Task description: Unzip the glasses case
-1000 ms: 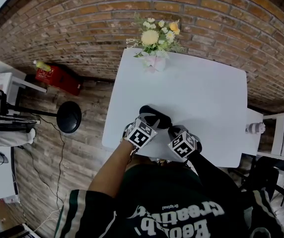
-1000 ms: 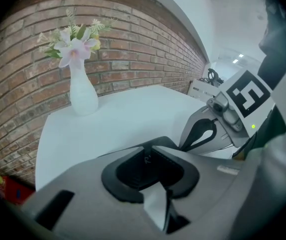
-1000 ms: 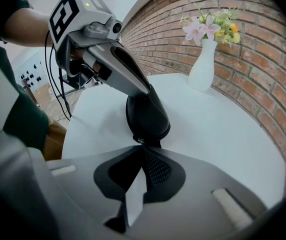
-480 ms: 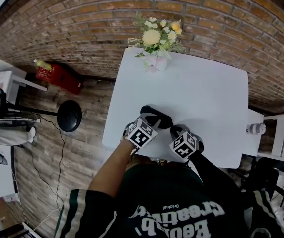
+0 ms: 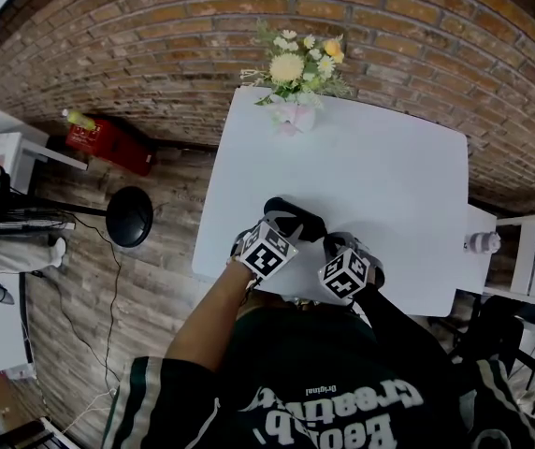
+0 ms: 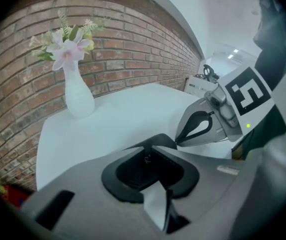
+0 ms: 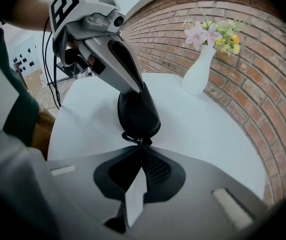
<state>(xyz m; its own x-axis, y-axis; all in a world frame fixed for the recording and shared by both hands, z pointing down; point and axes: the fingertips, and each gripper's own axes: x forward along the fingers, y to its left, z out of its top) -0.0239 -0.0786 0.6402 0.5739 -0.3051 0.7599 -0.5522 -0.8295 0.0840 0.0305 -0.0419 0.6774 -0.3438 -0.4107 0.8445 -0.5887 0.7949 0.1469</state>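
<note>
Glasses case [image 7: 139, 111] and both grippers at the near edge of the white bench [image 5: 380, 176], with the zip not yet visibly opened. The black case lies flat on the bench, well apart from the flower vase [image 5: 291, 115] at the far side.

In the right gripper view the case's long axis runs straight away from the right gripper [image 7: 141, 145], so its rounded near end meets the jaw tips. The jaws are pressed fully together and appear to pinch the small metal zipper pull [image 7: 139, 140] at that end. A short black loop hangs beside the pull.

The left gripper [image 6: 152, 151] comes in from the opposite side. Its jaws stand narrowly apart and clamp the body of the case farther along its length.

The right gripper is therefore nearer the zip, and the left serves as the anchor. By judgement, the coming pull must follow the seam around the case's end while the left grip resists it.
</note>
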